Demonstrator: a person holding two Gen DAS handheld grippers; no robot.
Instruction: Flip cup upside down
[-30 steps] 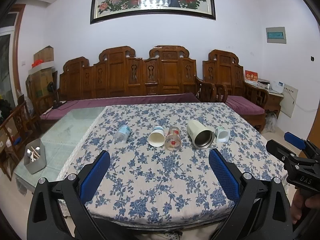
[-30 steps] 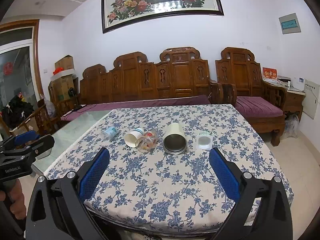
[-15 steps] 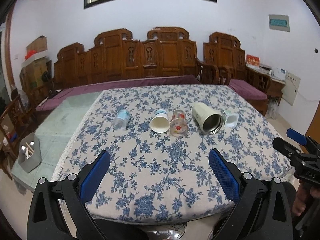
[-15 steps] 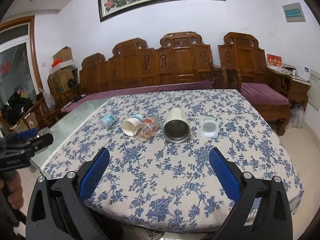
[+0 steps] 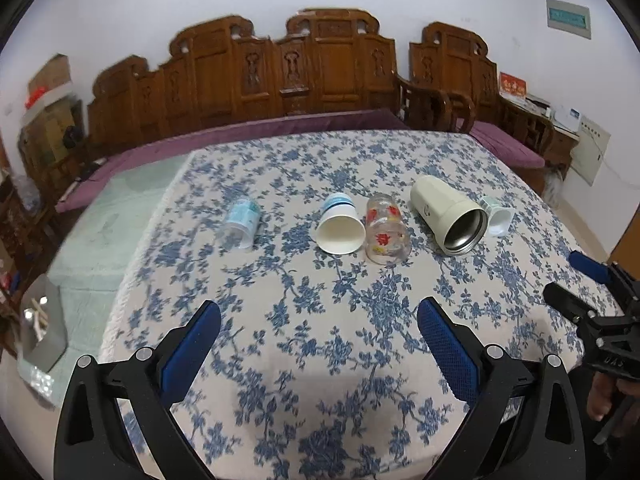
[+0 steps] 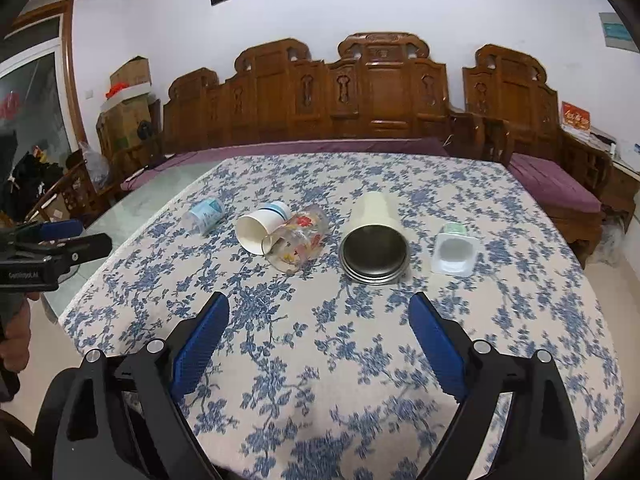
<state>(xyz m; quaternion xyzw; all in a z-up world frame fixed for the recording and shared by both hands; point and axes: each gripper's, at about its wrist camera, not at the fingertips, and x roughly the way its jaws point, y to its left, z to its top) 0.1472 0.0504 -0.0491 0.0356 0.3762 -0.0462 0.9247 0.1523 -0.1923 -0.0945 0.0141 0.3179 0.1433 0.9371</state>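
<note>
Several cups lie on their sides in a row on the floral tablecloth point(image 5: 320, 340): a small clear cup with a blue label point(image 5: 241, 222), a white paper cup point(image 5: 340, 226), a glass with red flowers point(image 5: 386, 228), a cream steel tumbler point(image 5: 450, 214) and a small white plastic cup point(image 5: 498, 216). They also show in the right wrist view: the tumbler point(image 6: 376, 236), the flowered glass point(image 6: 296, 238), the paper cup point(image 6: 262, 226), the plastic cup point(image 6: 456, 248). My left gripper point(image 5: 318, 320) is open and empty, short of the row. My right gripper point(image 6: 320, 312) is open and empty, just before the tumbler.
A carved wooden bench point(image 5: 280, 80) with purple cushions stands behind the table. A bare glass strip point(image 5: 116, 216) of tabletop lies left of the cloth. A metal box point(image 5: 42, 328) sits low at the left. Cardboard boxes point(image 6: 128, 108) stand at the far left.
Both grippers have moved forward and tilted down over the table, so the cups are nearer and larger. Both stay open and empty. The cups have not moved.
</note>
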